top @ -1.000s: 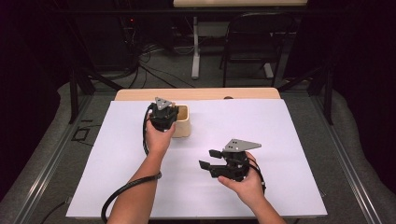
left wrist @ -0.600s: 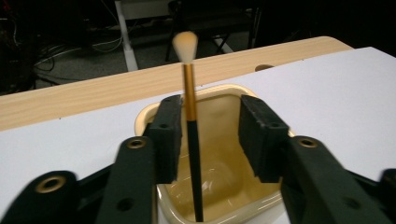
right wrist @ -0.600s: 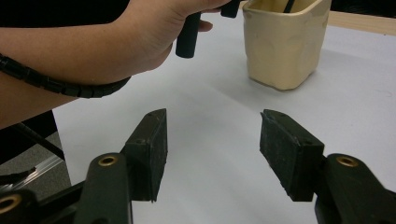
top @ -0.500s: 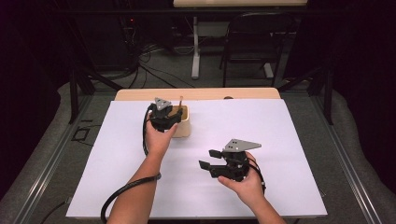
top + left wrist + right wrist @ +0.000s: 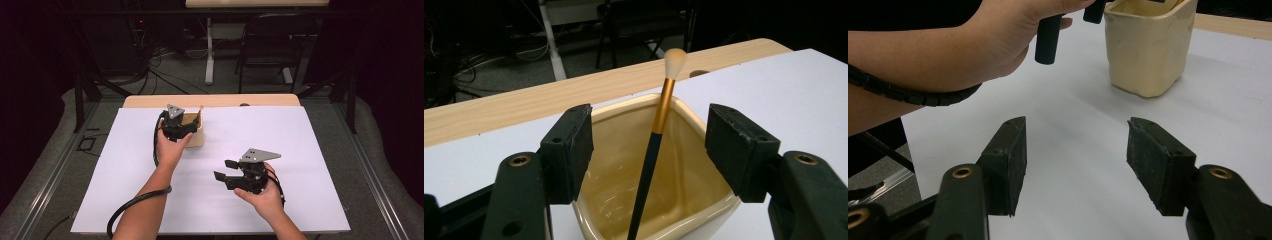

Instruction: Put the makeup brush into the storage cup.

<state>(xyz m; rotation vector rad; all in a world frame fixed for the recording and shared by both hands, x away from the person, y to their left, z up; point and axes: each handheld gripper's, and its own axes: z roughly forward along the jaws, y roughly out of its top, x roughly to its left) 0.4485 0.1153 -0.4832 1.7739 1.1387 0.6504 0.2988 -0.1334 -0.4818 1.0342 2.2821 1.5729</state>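
A cream square cup [image 5: 196, 136] stands on the white sheet near the table's far edge. A make-up brush [image 5: 659, 120] with a dark handle, gold ferrule and pale tuft [image 5: 200, 108] leans inside the cup [image 5: 624, 104], tuft up. My left gripper [image 5: 181, 126] hovers at the cup's near rim. In the left gripper view it [image 5: 651, 145] is open, with the brush between the jaws but touching neither. My right gripper [image 5: 224, 170] rests low over the sheet to the right, open and empty [image 5: 1075, 160], facing the cup [image 5: 1148, 45].
The white sheet [image 5: 300, 150] covers most of the wooden table [image 5: 225, 100]. A hand and forearm [image 5: 948, 45] holding the left gripper cross the right gripper view. Beyond the table are a chair [image 5: 272, 45], a desk leg and floor cables.
The brush's tuft has come into sight at the cup's far corner, and the left gripper has drawn back slightly toward the person. The right gripper has stayed put.
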